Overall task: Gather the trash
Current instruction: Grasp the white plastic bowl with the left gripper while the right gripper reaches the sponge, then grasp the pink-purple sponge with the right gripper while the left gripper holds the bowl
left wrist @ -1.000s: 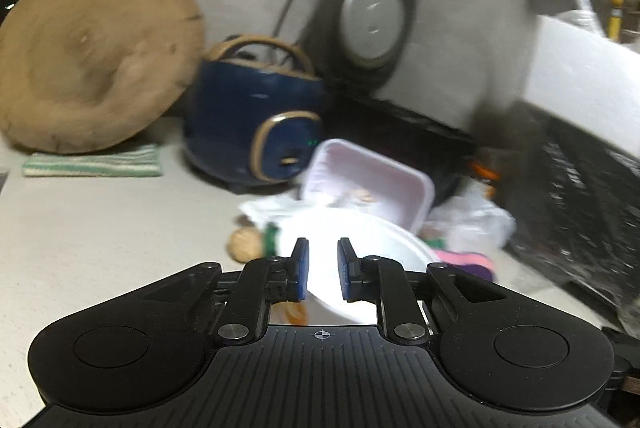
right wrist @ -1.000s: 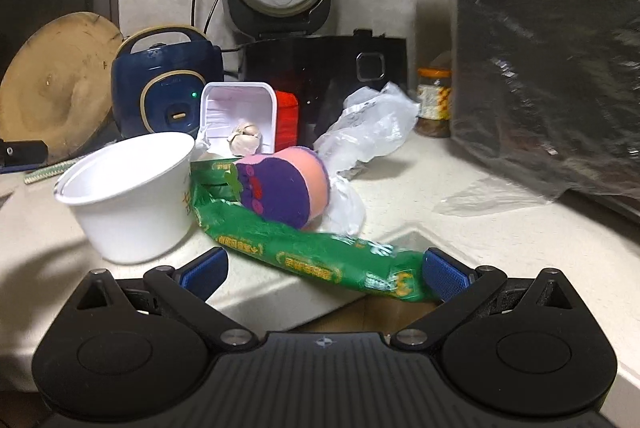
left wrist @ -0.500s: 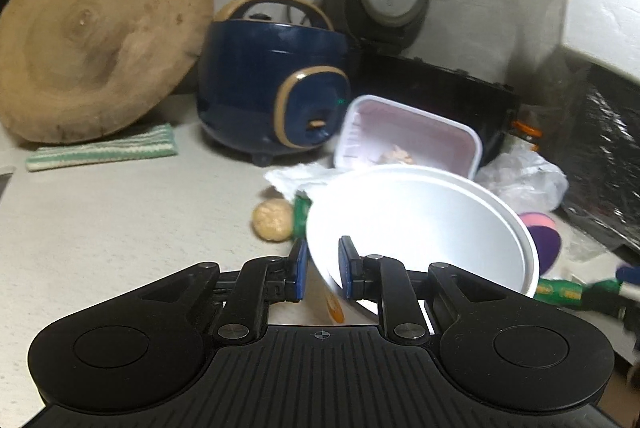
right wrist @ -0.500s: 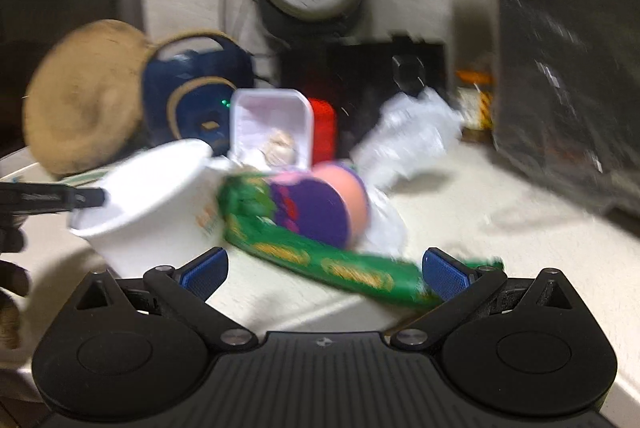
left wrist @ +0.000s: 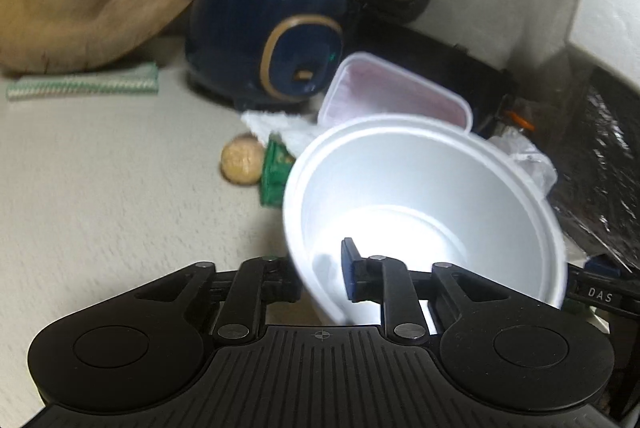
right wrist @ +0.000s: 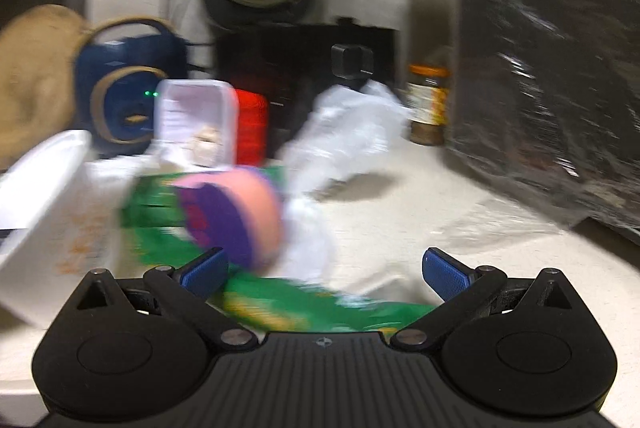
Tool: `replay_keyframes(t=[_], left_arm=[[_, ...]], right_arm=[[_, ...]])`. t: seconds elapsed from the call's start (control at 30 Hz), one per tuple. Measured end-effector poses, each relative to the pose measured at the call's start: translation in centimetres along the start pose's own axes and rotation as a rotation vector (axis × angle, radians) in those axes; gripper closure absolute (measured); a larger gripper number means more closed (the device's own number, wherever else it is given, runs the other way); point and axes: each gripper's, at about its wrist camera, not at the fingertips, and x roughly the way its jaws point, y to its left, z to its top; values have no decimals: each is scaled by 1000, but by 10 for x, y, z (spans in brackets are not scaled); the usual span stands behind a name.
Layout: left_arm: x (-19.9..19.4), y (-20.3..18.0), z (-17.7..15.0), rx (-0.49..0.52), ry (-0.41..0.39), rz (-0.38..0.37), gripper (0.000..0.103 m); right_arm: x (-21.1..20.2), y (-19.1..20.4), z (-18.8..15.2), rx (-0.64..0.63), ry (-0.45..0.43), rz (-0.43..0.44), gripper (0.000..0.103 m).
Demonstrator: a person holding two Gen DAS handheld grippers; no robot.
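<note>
Tilted empty white bowl (left wrist: 420,196) beside green wrapper (right wrist: 288,300)

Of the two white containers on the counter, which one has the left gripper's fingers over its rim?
The round white bowl: the closing left gripper straddles its near wall. The rectangular tray behind stands untouched.

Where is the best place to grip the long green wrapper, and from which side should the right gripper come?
Probably its near stretch, which lies flat and narrow across the open right gripper. Come from above and the front, fingers astride its width. Farther back the purple and pink sponge sits on it.
</note>
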Motion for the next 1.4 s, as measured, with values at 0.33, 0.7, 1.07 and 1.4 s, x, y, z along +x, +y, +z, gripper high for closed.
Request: replay_keyframes(t=[0.33, 0.7, 1.07, 1.4], left_arm=[[6, -4, 1, -36, -60, -15, 89], [1, 20, 0, -173, -124, 2, 89], [-2, 27, -3, -218, -145, -14, 89], [-4, 25, -5, -196, -154, -25, 88]], right_arm=[[33, -25, 0, 72, 129, 59, 0], [41, -26, 15, 20, 233, 87, 0], [8, -6, 38, -34, 56, 97, 1], [16, 44, 55, -55, 47, 257, 1]])
